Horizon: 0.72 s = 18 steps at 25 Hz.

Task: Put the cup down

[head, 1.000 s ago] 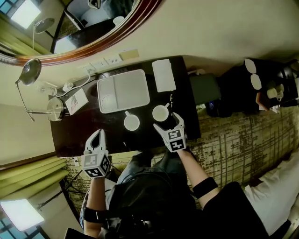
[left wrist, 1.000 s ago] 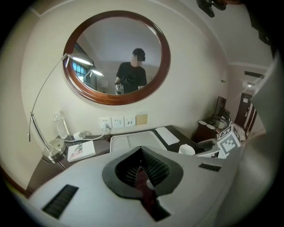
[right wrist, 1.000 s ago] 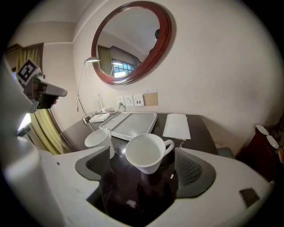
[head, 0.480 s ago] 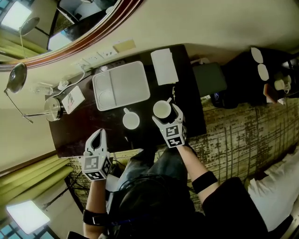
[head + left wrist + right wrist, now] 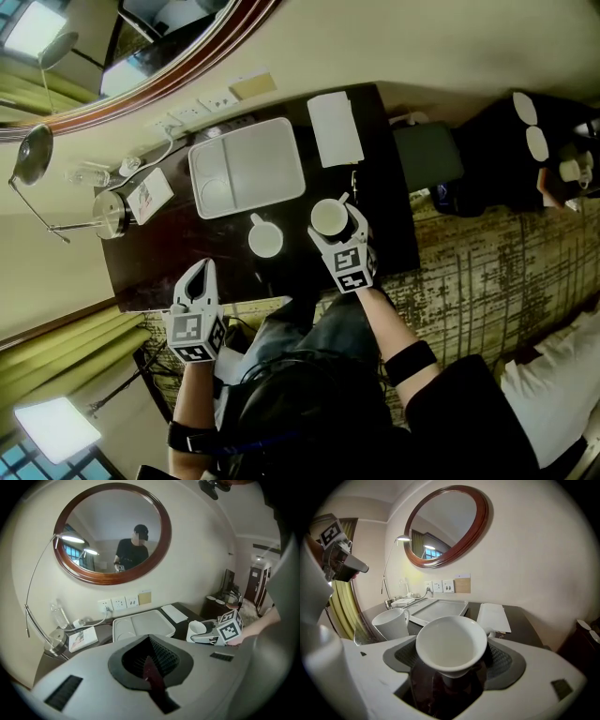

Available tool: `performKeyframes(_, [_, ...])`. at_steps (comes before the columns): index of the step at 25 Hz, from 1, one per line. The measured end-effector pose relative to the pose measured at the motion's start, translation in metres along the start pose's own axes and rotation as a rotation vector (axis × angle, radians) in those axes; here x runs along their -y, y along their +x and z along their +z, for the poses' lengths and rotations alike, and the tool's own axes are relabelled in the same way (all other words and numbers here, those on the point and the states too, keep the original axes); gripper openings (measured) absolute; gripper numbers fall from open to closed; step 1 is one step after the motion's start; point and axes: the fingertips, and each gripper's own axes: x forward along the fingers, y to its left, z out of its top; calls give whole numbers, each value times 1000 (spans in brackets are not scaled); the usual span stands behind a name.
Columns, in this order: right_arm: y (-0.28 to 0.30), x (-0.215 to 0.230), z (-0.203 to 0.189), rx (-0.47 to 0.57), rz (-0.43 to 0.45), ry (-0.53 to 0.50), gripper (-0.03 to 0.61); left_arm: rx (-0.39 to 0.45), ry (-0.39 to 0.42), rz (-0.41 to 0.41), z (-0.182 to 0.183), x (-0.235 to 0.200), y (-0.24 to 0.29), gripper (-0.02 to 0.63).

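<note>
A white footed cup (image 5: pixel 451 641) sits between the jaws of my right gripper (image 5: pixel 452 667), with its rim against both pads. The jaws have just been closing on it. In the head view the cup (image 5: pixel 327 217) is at the right middle of the dark table (image 5: pixel 187 253), inside the right gripper (image 5: pixel 336 225), with its foot at or just above the tabletop. My left gripper (image 5: pixel 197 281) hangs shut and empty over the table's near left edge. Its dark pads (image 5: pixel 150 667) are pressed together.
A white mug (image 5: pixel 266 240) stands just left of the held cup. Behind it lie a white tray (image 5: pixel 272 159) and a white folded sheet (image 5: pixel 335 129). A lamp base (image 5: pixel 110 214), a booklet (image 5: pixel 150 195) and wall sockets are at the far left. A round mirror hangs above.
The right gripper has stayed around the cup and sunk a little toward the tabletop. The left gripper has stayed shut at the near edge. The head view has shifted slightly.
</note>
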Motion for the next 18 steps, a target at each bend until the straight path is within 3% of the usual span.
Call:
performKeyframes(12, [-4,2,7,8,27,-24,421,-2,-41,25,-11,-4,1,1])
performKeyframes(18, [-9,1,34,34,73,-76,422,4,-89,42,-22,-9,9,1])
